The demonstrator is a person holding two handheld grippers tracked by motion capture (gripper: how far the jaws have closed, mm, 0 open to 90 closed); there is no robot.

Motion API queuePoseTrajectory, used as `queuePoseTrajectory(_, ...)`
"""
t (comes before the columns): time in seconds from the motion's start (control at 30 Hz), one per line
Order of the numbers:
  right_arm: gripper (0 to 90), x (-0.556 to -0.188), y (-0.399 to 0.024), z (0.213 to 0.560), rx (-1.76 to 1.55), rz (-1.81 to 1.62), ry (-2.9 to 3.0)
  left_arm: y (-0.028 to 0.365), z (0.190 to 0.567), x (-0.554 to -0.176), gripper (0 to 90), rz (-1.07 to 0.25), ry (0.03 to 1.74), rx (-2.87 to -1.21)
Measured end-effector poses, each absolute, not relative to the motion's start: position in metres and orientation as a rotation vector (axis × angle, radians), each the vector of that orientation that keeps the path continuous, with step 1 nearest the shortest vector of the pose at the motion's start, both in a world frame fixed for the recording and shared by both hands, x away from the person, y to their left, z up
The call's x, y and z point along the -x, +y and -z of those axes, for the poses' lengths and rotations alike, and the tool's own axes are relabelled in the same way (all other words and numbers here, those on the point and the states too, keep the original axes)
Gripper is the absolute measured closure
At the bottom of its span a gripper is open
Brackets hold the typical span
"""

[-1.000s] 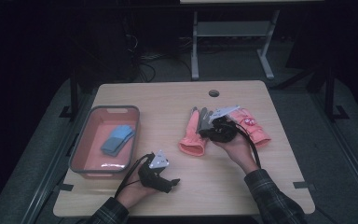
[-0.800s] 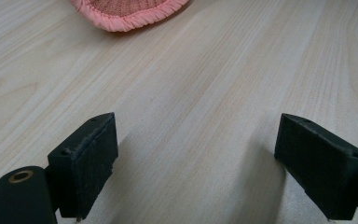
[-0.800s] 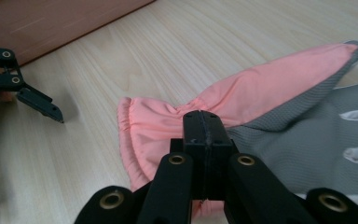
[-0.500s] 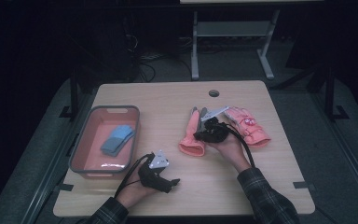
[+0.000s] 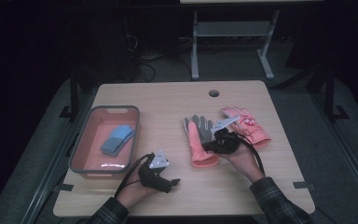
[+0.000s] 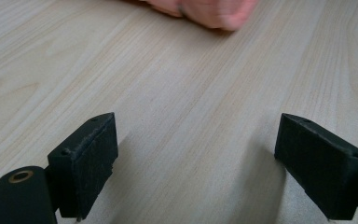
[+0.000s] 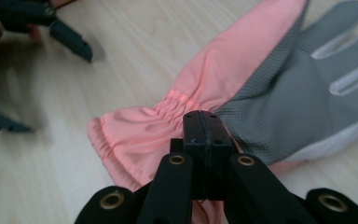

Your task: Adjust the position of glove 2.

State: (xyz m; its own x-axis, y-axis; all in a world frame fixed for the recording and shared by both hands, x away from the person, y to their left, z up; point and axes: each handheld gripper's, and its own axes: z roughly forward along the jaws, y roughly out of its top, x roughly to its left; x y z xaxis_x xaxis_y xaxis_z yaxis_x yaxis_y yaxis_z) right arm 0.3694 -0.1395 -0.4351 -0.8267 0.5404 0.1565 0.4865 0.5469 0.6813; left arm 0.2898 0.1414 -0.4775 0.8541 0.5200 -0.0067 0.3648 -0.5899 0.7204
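A pink glove with a grey palm (image 5: 199, 140) lies palm up at the table's middle right, and its pink mate (image 5: 247, 125) lies just right of it. My right gripper (image 5: 210, 145) rests at the first glove's right side. In the right gripper view its jaws (image 7: 204, 126) stand shut over the gathered wrist of that glove (image 7: 242, 70), and no fabric shows between them. My left gripper (image 5: 171, 184) sits near the front edge, open (image 6: 196, 163) over bare wood, with the glove's cuff (image 6: 205, 9) farther ahead.
A grey bin with a pink floor (image 5: 81, 154) stands at the left and holds a blue glove (image 5: 117, 138). A round cable hole (image 5: 214, 93) sits at the table's back. Bare wood lies between the bin and the gloves.
My right gripper shifted left over the grey-palmed glove, then drew back toward the person and lower, ending at the glove's wrist. The left gripper and both gloves stayed put.
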Motion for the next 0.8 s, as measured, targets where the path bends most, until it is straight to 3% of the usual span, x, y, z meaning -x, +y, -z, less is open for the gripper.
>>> queuePoseTrajectory(0.63, 89.9, -0.318, -0.192, 0.430, -0.876, -1.121, 2.723, 0.141, 0.477, -0.290, 12.4, -0.263, 0.637, -2.266)
queuePoseTrajectory(0.8, 89.9, -0.327, -0.192, 0.425, -0.897, -1.149, 2.681, 0.142, 0.477, -0.290, 12.4, -0.268, 0.634, -2.268)
